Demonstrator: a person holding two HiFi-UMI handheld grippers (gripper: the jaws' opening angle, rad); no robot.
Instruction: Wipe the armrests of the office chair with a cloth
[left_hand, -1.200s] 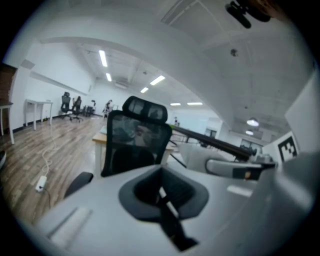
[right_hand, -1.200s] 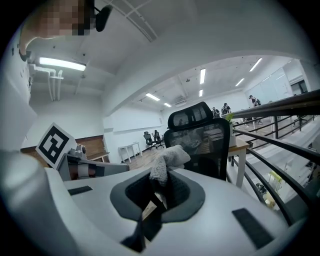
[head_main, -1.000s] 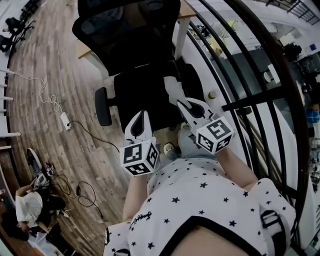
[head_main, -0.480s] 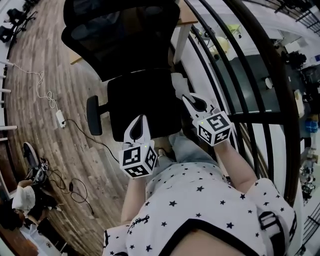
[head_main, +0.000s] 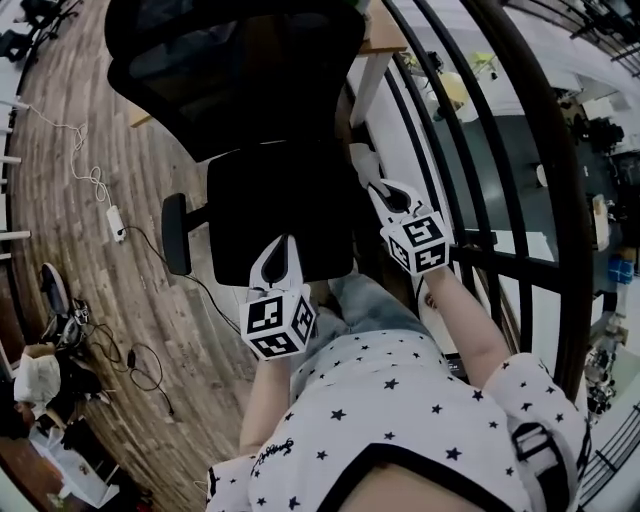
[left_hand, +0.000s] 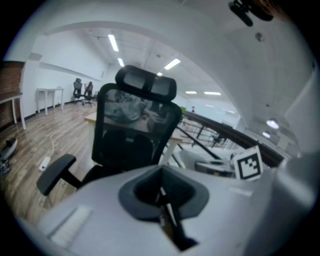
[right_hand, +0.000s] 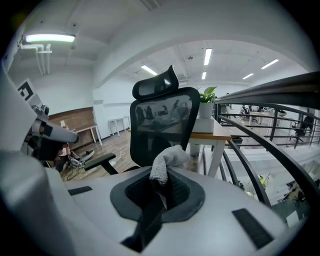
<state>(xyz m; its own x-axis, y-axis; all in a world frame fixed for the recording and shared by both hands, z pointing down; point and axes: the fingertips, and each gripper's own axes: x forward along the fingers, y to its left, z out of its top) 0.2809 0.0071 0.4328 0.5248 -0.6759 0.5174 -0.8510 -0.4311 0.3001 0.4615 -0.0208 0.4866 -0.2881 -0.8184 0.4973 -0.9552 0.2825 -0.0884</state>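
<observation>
A black office chair with a mesh back stands in front of me. Its left armrest sticks out at the left; the right armrest is hidden behind cloth and gripper. My right gripper is shut on a light grey cloth at the seat's right edge. In the right gripper view the cloth bunches up out of the jaws, with the chair back beyond. My left gripper hangs over the seat's front edge, shut and empty. The left armrest lies low to its left.
A black metal railing runs close along the right of the chair. A wooden desk stands behind the chair. Cables and a power strip lie on the wooden floor at left, where a person sits low.
The chair now sits closer and more under the view. My right gripper with the cloth has moved up along the seat's right side. The left gripper keeps its place over the seat's front.
</observation>
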